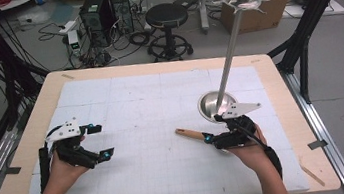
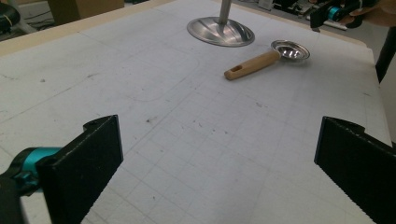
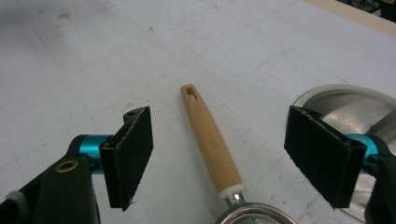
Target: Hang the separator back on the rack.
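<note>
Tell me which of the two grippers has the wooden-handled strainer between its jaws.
The right gripper: its open jaws straddle the strainer's wooden handle without pressing on it. The left gripper has bare mat between its jaws.

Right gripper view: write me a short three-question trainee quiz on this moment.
1. True or false: the right gripper is clamped on the wooden handle.
2. What does the metal pole stand on? A) round metal base B) wooden block C) cardboard box
3. What is at the metal end of the scoop?

Key:
1. False: the jaws stand open either side of the handle, not touching it.
2. A, the round metal base.
3. A small round bowl.
</note>
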`<state>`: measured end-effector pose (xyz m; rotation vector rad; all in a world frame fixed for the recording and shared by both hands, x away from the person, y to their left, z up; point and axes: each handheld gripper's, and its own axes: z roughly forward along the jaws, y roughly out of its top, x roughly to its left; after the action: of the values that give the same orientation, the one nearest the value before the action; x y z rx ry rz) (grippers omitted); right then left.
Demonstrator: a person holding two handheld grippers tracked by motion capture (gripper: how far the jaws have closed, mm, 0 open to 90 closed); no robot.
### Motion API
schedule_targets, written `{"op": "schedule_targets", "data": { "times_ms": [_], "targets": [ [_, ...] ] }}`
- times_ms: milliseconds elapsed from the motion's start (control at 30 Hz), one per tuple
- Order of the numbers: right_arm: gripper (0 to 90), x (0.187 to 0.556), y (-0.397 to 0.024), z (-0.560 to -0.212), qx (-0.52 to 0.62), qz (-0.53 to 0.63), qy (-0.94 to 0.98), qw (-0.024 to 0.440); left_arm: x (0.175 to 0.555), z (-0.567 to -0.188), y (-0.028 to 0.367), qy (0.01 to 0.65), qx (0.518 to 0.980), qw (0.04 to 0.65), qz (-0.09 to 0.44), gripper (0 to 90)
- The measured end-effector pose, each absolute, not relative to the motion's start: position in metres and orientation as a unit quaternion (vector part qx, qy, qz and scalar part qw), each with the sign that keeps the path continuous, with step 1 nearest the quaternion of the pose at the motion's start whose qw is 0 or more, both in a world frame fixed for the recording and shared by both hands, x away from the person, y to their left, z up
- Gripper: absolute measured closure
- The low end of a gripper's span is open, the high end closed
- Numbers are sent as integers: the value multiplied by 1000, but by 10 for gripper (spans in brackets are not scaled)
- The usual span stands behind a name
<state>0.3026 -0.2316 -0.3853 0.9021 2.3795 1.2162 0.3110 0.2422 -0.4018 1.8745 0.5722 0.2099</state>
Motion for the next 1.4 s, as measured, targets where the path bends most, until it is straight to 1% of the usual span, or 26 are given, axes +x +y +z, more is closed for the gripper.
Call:
{"op": "schedule_targets", "data": {
  "times_ms": [167,233,300,567,633,733,900,967,1200,1267,1400],
  "targets": [
    [248,313,-229,-394,319,387,853,146,310,-402,242,242,794,551,90,16],
    [280,317,-228,-399,313,370,864,137,311,-402,241,242,795,549,91,16],
    [293,318,-226,-401,313,351,872,137,311,-403,241,241,798,545,91,16],
    [335,328,-220,-402,310,308,889,133,311,-403,240,241,798,545,91,16],
    [360,330,-219,-402,302,298,897,121,311,-403,240,241,799,544,90,16],
    [373,333,-217,-402,296,283,905,118,311,-404,240,237,800,544,89,16],
    [394,336,-212,-402,288,264,913,120,311,-404,240,241,799,545,89,16],
    [456,338,-211,-404,284,257,917,110,311,-403,240,241,798,545,90,16],
    [479,342,-210,-410,279,238,925,97,311,-404,239,240,800,542,90,16],
    [515,343,-209,-412,279,234,927,89,311,-404,239,240,800,542,91,16],
    [552,343,-206,-415,273,218,933,87,311,-403,240,242,800,542,93,16]
  ]
}}
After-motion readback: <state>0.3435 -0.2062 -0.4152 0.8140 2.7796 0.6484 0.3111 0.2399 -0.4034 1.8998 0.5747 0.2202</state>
